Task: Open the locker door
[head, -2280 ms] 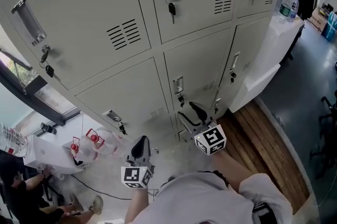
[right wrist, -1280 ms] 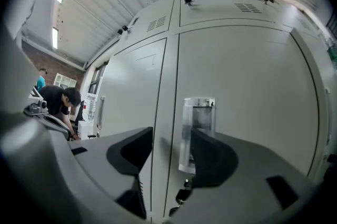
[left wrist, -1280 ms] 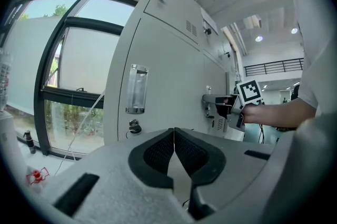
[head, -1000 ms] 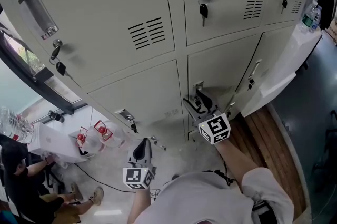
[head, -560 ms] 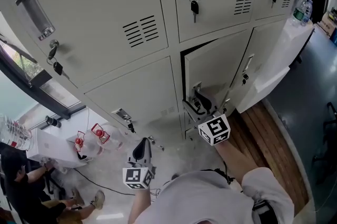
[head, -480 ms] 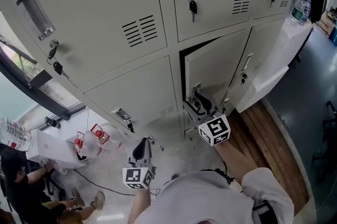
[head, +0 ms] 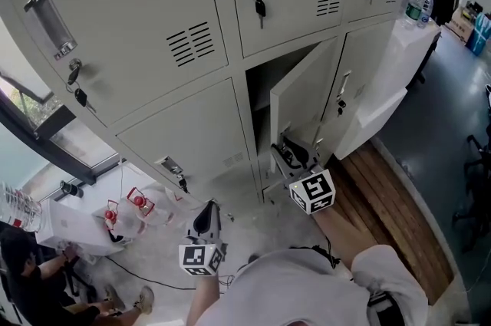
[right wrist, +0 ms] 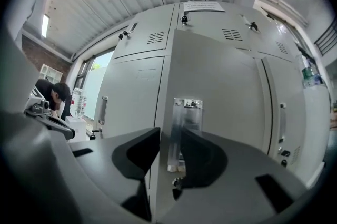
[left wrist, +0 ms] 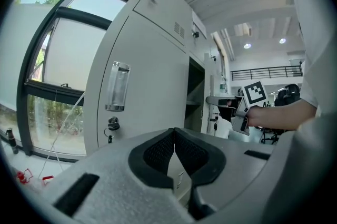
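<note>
The lower middle locker door [head: 298, 96] stands swung partly out, and the dark inside [head: 259, 87] shows to its left. My right gripper [head: 289, 152] is at the door's free edge near the bottom. In the right gripper view the door's edge and its clear handle [right wrist: 187, 128] fill the gap of the right gripper [right wrist: 169, 150], whose jaws have just been closing with one pad on each side. My left gripper [head: 205, 215] hangs low in front of the lockers, shut and empty, its pads [left wrist: 167, 150] touching. From the left gripper view the right gripper [left wrist: 238, 112] shows at the open door.
Neighbouring locker doors stay closed, some with keys [head: 260, 7] hanging in their locks. A white counter with bottles [head: 419, 5] stands at the right, above a wooden floor strip [head: 387, 202]. A low white table with red-capped items [head: 138, 202] and a seated person [head: 31, 271] are at lower left.
The locker door was closed a second ago, then ajar, and now stands swung out farther. My right gripper has drawn back with the door. The left gripper has stayed put.
</note>
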